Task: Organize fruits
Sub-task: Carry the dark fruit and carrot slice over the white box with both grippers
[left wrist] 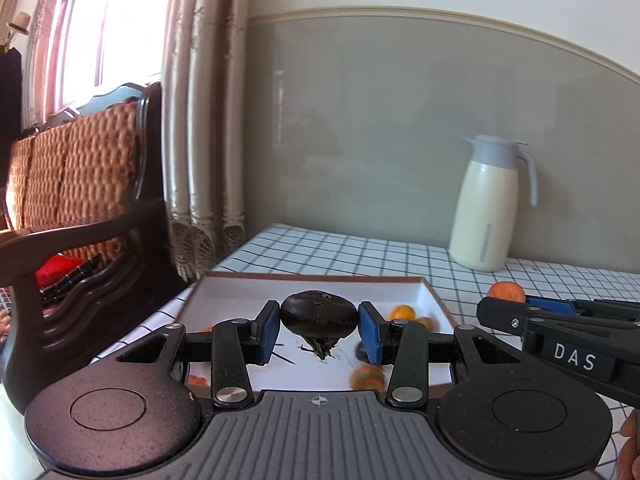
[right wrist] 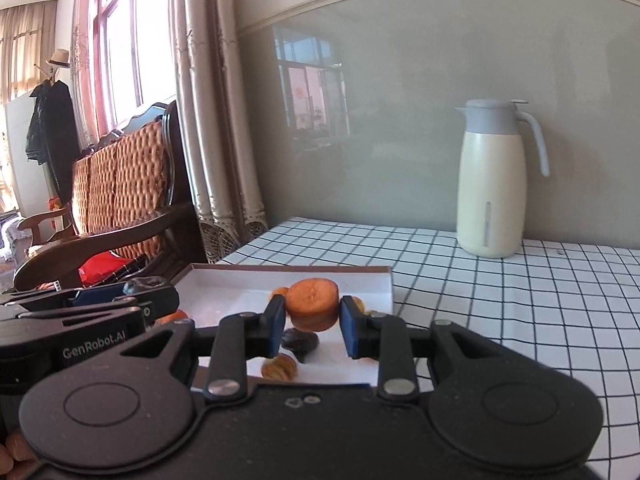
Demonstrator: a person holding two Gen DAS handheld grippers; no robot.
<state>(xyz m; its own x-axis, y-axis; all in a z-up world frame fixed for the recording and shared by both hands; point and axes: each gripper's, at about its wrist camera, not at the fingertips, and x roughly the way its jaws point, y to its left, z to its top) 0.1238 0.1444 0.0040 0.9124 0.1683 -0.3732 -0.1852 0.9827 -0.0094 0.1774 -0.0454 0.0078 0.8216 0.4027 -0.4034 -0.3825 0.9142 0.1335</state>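
My left gripper (left wrist: 319, 326) is shut on a dark purple-black round fruit (left wrist: 319, 314) and holds it above a shallow white box (left wrist: 232, 292) with a brown rim. My right gripper (right wrist: 313, 322) is shut on an orange fruit chunk (right wrist: 313, 308), held over the same box (right wrist: 376, 280). Small orange fruits (left wrist: 402, 313) lie in the box, one blurred near its front (left wrist: 368, 376). A dark fruit (right wrist: 300, 342) and an orange one (right wrist: 279, 367) lie in the box under the right gripper. The right gripper shows at the right of the left wrist view (left wrist: 506, 300).
The box sits on a table with a black-and-white checked cloth (right wrist: 500, 300). A cream thermos jug (right wrist: 492, 184) stands at the back by the wall. A wooden chair with a woven back (left wrist: 76, 184) and curtains (left wrist: 200, 120) stand left of the table.
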